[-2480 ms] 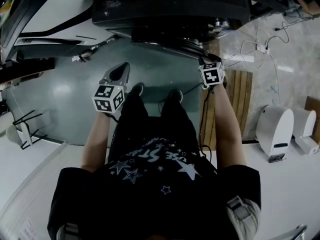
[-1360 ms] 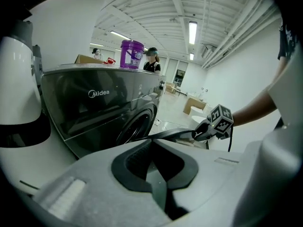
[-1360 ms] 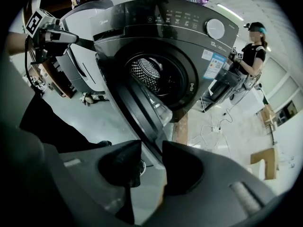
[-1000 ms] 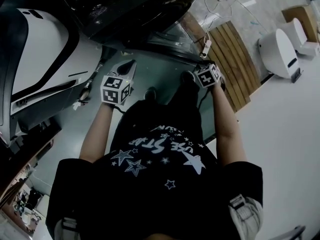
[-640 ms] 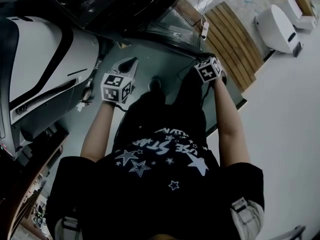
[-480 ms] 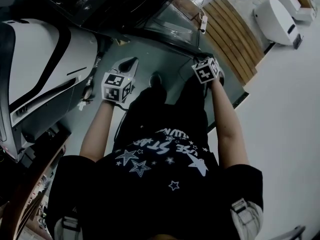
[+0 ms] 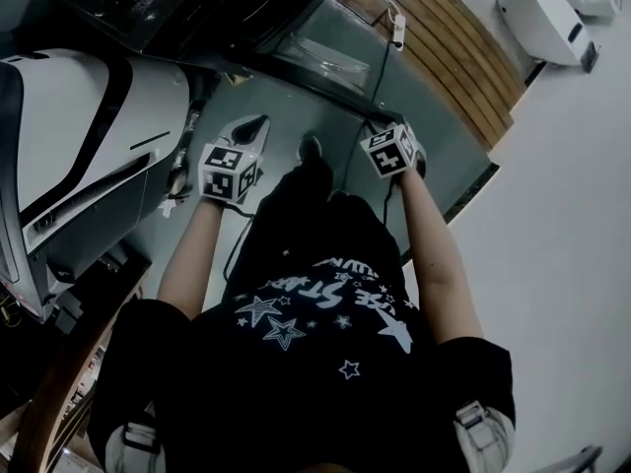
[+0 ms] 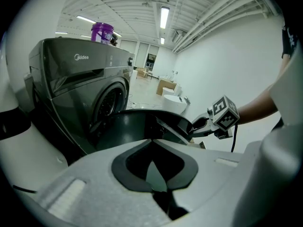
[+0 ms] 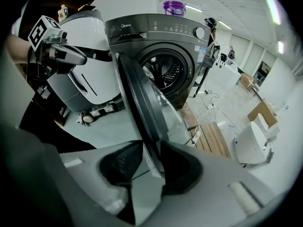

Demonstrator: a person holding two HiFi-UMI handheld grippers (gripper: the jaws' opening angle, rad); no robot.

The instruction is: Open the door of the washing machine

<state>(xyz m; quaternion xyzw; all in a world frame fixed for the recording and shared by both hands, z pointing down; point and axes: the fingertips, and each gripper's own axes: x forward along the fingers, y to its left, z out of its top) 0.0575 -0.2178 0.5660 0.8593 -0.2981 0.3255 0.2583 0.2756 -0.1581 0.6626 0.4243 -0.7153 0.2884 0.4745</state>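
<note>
The dark grey washing machine (image 9: 161, 37) stands ahead with its round door (image 9: 142, 103) swung partly out, so the drum opening (image 9: 163, 72) shows. My right gripper (image 9: 149, 150) has the door's rim between its pads; the jaws are closing and the pads press on the rim. From the head view the right gripper (image 7: 380, 124) sits at the free edge of the door (image 7: 325, 52). My left gripper (image 7: 256, 124) hangs shut and holds nothing, left of the door and apart from it. The left gripper view shows the door (image 8: 137, 126) from its edge.
A white machine (image 7: 79, 136) stands close on the left. A wooden pallet (image 7: 463, 57) and a white rounded device (image 7: 547, 8) lie to the right. A cable with a plug strip (image 7: 397, 28) runs by the door. A purple tub (image 9: 174, 7) sits on the washer.
The door has swung further out from the washer with my right gripper on its rim. The right gripper came toward the person; the left gripper shifted a little, and the head view turned.
</note>
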